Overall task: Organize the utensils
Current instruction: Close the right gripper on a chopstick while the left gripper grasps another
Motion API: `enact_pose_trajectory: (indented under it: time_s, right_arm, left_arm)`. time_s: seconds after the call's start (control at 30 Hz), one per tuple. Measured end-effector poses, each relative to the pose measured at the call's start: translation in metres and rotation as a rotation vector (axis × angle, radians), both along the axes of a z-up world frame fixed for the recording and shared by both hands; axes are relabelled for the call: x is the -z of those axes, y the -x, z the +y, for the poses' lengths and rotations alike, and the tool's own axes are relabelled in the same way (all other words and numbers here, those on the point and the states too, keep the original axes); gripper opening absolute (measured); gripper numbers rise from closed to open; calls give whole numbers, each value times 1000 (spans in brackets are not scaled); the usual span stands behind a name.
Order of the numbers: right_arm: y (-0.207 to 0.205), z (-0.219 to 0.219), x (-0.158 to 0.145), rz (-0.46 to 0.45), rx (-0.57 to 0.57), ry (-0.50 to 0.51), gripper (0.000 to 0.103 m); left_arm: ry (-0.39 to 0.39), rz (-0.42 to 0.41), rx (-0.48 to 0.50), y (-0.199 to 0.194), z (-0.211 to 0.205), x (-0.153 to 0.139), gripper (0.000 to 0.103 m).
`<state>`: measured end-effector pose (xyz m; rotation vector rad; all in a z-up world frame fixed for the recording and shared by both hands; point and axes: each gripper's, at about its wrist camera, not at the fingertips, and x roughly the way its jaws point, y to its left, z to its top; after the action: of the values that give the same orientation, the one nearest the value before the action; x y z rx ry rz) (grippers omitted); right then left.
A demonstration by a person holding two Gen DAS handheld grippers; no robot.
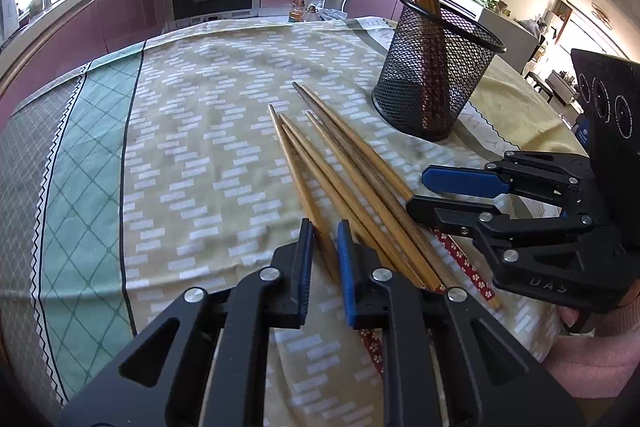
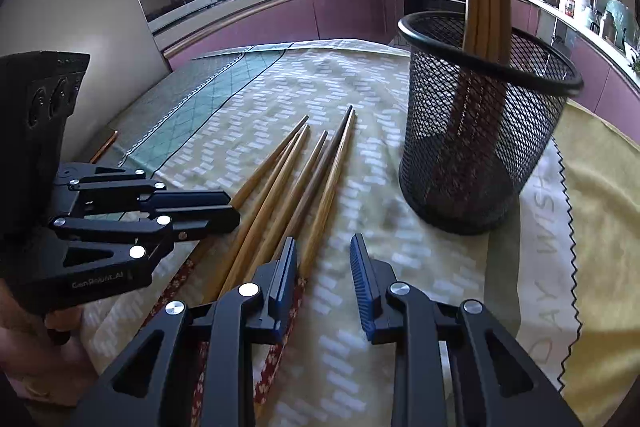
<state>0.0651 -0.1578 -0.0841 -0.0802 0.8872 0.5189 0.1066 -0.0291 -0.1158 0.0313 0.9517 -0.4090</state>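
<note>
Left claw (image 1: pixel 325 247) astride one loose chopstick (image 1: pixel 298 171) beside mesh holder (image 1: pixel 432 75).

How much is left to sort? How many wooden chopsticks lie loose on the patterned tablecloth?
5 long wooden chopsticks, fanned on the patterned tablecloth left of the black mesh holder; the leftmost runs into the left hand-held gripper. Others may hide beneath the grippers.

Both grippers matte black: left gripper (image 1: pixel 322 251), right gripper (image 2: pixel 324 267). Blue ribbed pads (image 1: pixel 346 263), silver pivot screws, triangular cutouts in linkage arms. White lettering "DAS" on right body, "GenRobot.AI" on left. Pink fuzzy sleeve (image 1: pixel 592 359) on the right arm.
</note>
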Motion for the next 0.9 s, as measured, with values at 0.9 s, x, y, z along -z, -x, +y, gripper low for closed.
enact_pose_trajectory:
  time_s: [0.9]
  right_arm:
    - [7,-12,-5,56,-33,-90,5]
  left_arm:
    - [58,12,-22,16,3,-2,8]
